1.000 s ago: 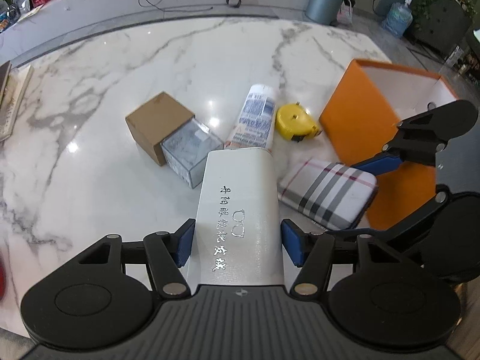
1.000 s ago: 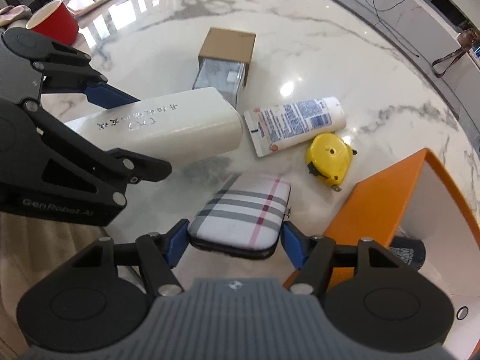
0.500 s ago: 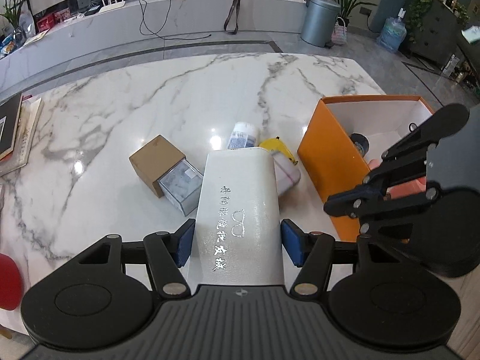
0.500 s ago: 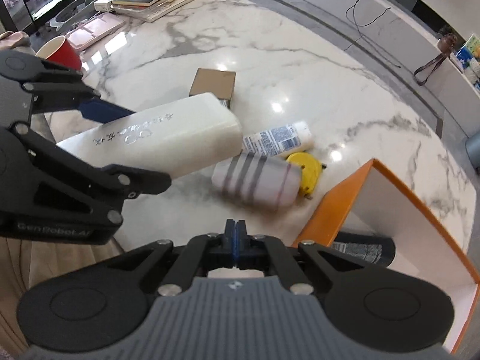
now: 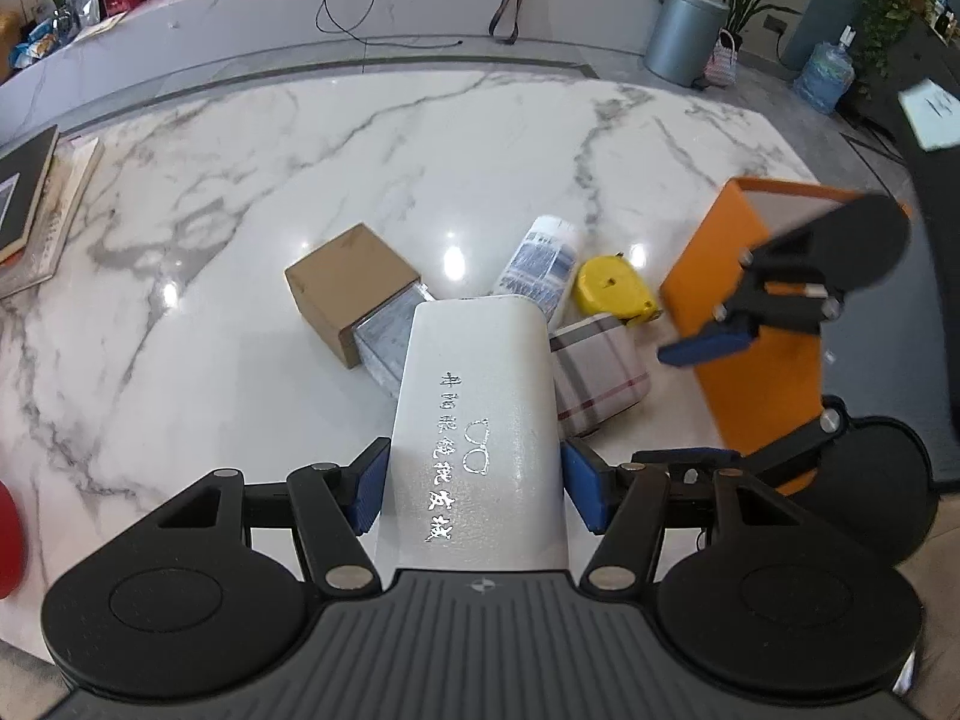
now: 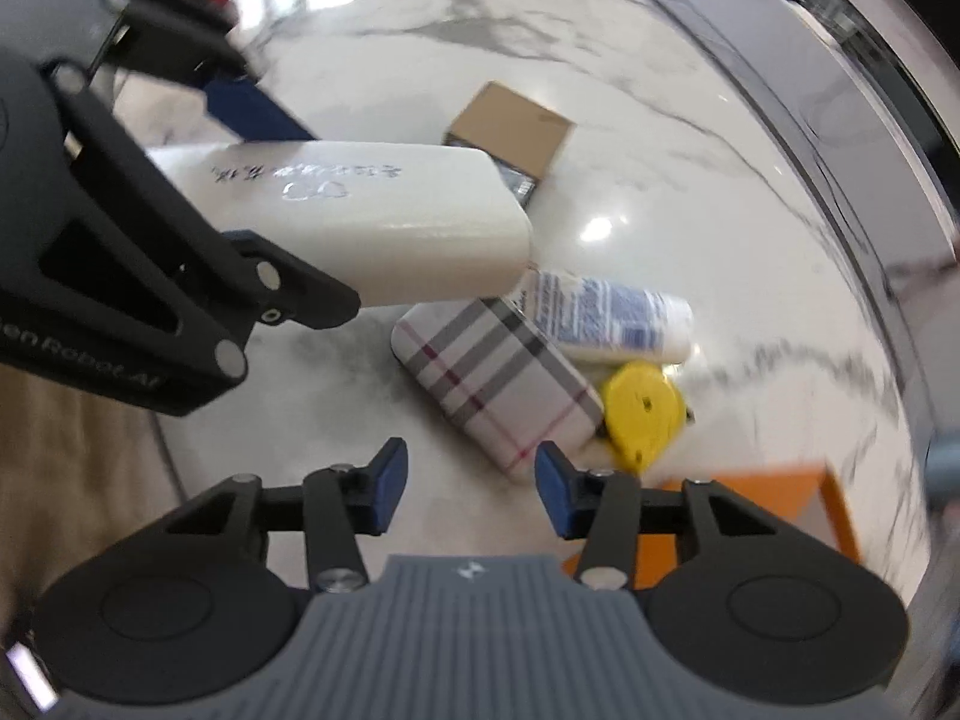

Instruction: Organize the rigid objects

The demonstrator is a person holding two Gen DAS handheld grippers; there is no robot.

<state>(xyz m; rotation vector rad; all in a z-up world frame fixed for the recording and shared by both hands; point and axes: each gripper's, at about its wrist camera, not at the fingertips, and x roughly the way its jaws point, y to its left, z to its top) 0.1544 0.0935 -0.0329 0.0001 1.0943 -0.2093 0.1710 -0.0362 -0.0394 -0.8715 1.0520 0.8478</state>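
Observation:
My left gripper (image 5: 474, 486) is shut on a white glasses case (image 5: 480, 420) with silver lettering, held above the marble table (image 5: 240, 240). The right gripper (image 6: 471, 480) hangs over a plaid case (image 6: 498, 378) lying flat on the table. Its jaws are opening and nothing is between the pads. The plaid case's near corner lies just ahead of the right fingertip. A printed white tube (image 6: 606, 318) and a yellow tape measure (image 6: 642, 414) touch the plaid case. The orange box (image 5: 738, 276) stands at the right, with the right gripper (image 5: 696, 402) in front of it.
A cardboard box (image 5: 348, 288) with a clear sleeve sticking out lies left of the tube. Books (image 5: 30, 198) sit at the table's left edge and a red cup (image 5: 9, 540) at the near left. A grey bin (image 5: 684, 36) stands on the floor beyond.
The right gripper let go of the plaid case, closed empty, and now stands open again. The case lies on the table, turned against the tube and tape measure. The left grip is unchanged.

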